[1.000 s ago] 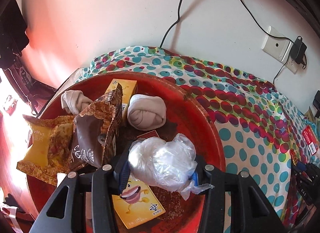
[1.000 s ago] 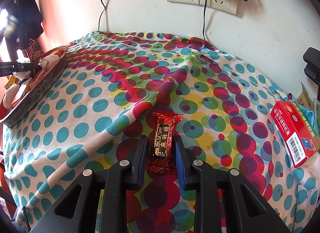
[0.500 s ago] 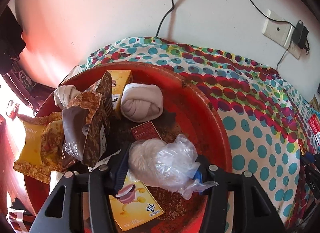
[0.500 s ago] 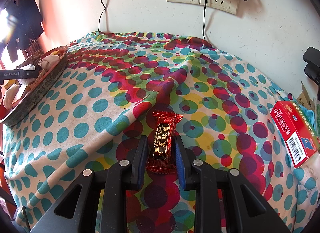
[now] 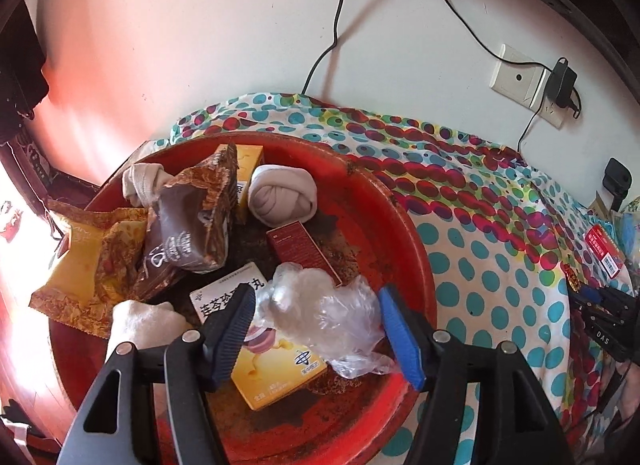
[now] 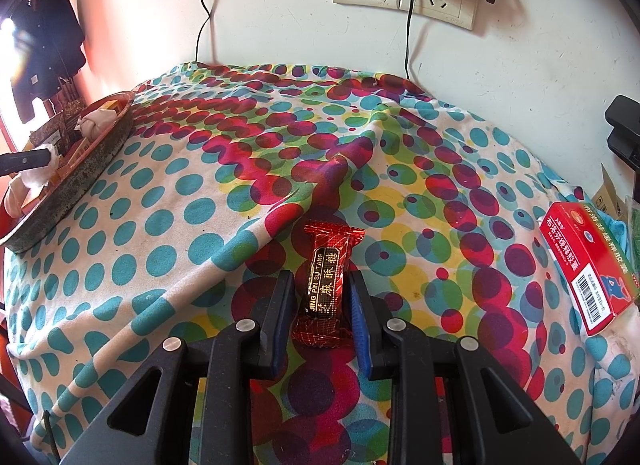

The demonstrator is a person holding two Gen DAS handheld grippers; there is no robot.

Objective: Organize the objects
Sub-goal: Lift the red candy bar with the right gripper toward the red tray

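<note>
Candy in a dark red wrapper with a black and gold label lies lengthwise between the jaws of the right gripper, which are clamped on its sides; it rests on the dotted cloth that covers the desk. Near the cloth's right edge lies a red medicine box, well apart from the candy.

The left gripper hangs over the red basin at the cloth's left end. Its jaws have just been opening and now stand wide; the crumpled clear plastic bag lies between them on the basin's contents, with the right pad clear of it and the left pad just beside its edge. Under the bag lies a yellow box, partly covered by a white box with black characters. Further in sit a dark red box, a rolled beige sock, a brown snack bag propped upright, a yellow snack bag over the left rim, and another yellow box at the far wall.
</note>
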